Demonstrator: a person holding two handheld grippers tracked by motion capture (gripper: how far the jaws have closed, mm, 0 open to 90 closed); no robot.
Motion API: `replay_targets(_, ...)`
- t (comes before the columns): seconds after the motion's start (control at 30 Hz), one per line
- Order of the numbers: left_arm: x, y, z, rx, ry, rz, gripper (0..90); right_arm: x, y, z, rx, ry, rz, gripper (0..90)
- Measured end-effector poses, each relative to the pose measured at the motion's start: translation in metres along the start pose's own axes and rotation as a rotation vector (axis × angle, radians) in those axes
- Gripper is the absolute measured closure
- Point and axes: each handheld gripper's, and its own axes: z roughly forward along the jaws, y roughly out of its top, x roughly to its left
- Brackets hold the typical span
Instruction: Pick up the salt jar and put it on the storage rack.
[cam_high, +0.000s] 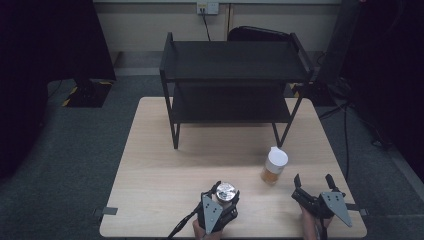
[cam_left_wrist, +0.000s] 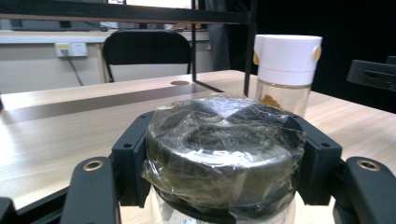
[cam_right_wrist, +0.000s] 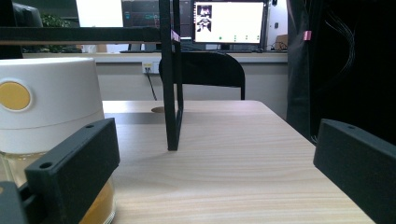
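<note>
- The left gripper is pinching a jar by its dark, film-wrapped lid, its jaws pressing on both sides, near the bench's front edge.
- The right gripper is resting with jaws spread wide, holding nothing.
- A white-capped bottle is standing just beside the right gripper, in front of the black shelf.

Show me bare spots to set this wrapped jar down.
Free: the table's left half, between its left edge and the black shelf rack's front legs. Crowded: the near right, where the white-capped jar stands close beside the open right gripper.
</note>
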Motion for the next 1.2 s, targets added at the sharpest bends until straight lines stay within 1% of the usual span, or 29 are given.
replay_targets(0.3,0.003,0.001,-0.001,0.002,-0.016,0.003,34.5,0.0,0.0,0.0,0.0,-0.002,0.0,0.0)
replay_targets(0.43,0.003,0.002,-0.001,0.008,-0.015,0.0,34.7,0.0,0.0,0.0,0.0,-0.002,0.0,0.0)
replay_targets(0.5,0.004,0.004,0.0,0.013,-0.019,-0.005,34.7,0.0,0.0,0.0,0.0,-0.002,0.0,0.0)
replay_targets(0.53,0.006,0.006,0.0,0.021,-0.025,-0.032,34.8,0.0,0.0,0.0,0.0,-0.003,0.0,0.0)
replay_targets(0.57,0.008,0.008,0.0,0.026,-0.03,-0.046,34.8,0.0,0.0,0.0,0.0,-0.002,0.0,0.0)
replay_targets(0.63,0.008,0.008,0.0,0.026,-0.03,-0.049,34.8,0.0,0.0,0.0,0.0,-0.002,0.0,0.0)
replay_targets(0.73,0.007,0.009,-0.002,0.029,-0.029,-0.042,34.9,0.0,0.0,0.0,0.001,-0.002,0.0,0.0)
replay_targets(0.8,0.007,0.01,-0.005,0.02,-0.029,-0.037,34.8,0.0,0.0,0.0,0.0,-0.002,0.0,0.0)
replay_targets(0.9,0.006,0.016,-0.009,0.014,-0.024,-0.04,34.9,0.0,0.0,0.0,0.0,-0.002,0.0,0.0)
replay_targets(1.03,0.008,0.022,-0.012,0.006,-0.026,-0.032,34.9,0.0,0.0,0.0,0.0,-0.002,-0.001,0.0)
replay_targets(1.1,0.013,0.028,-0.015,-0.001,-0.042,-0.034,34.9,0.0,0.0,0.0,0.0,-0.002,0.0,0.0)
replay_targets(1.2,0.023,0.034,-0.017,-0.006,-0.082,-0.03,34.9,0.0,0.0,0.0,0.0,-0.002,0.0,0.0)
